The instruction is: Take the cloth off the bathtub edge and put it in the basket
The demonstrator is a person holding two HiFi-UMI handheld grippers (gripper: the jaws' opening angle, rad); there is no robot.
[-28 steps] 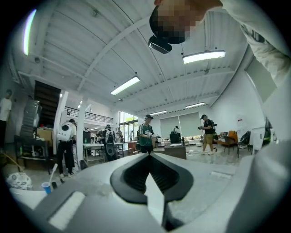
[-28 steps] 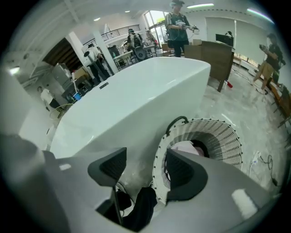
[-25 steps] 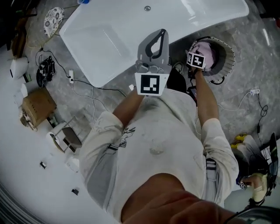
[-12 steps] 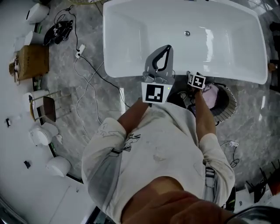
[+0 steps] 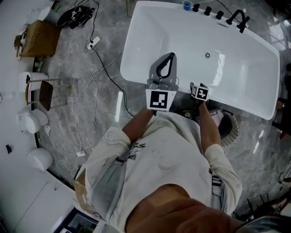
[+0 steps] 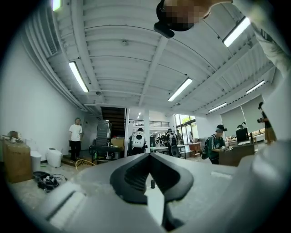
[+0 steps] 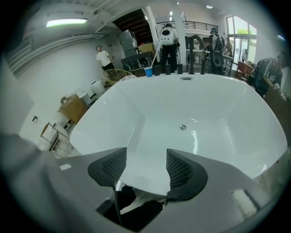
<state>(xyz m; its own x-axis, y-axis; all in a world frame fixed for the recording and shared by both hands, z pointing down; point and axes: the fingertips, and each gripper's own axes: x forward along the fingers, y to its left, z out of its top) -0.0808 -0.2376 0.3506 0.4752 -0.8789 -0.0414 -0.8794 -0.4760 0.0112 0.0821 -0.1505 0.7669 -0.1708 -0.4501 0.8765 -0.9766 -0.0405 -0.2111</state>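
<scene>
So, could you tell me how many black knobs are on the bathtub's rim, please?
3. The knobs stand in a row on the bathtub's far rim, between the blue cup and the black tap. None seems hidden.

Grey marbled floor (image 5: 68, 68) with a cardboard box (image 5: 40, 38) and a chair (image 5: 43, 93) — white ribbed ceiling (image 6: 136, 54), strip lights (image 6: 79, 76) overhead.

No letters, numbers or brand names are showing legibly anywhere. Black-and-white square markers are showing on the cube (image 5: 160, 100) of the left gripper (image 5: 170, 56) and the cube (image 5: 199, 92) of the right gripper (image 7: 144, 167), carrying only blocky patterns, no characters.
</scene>
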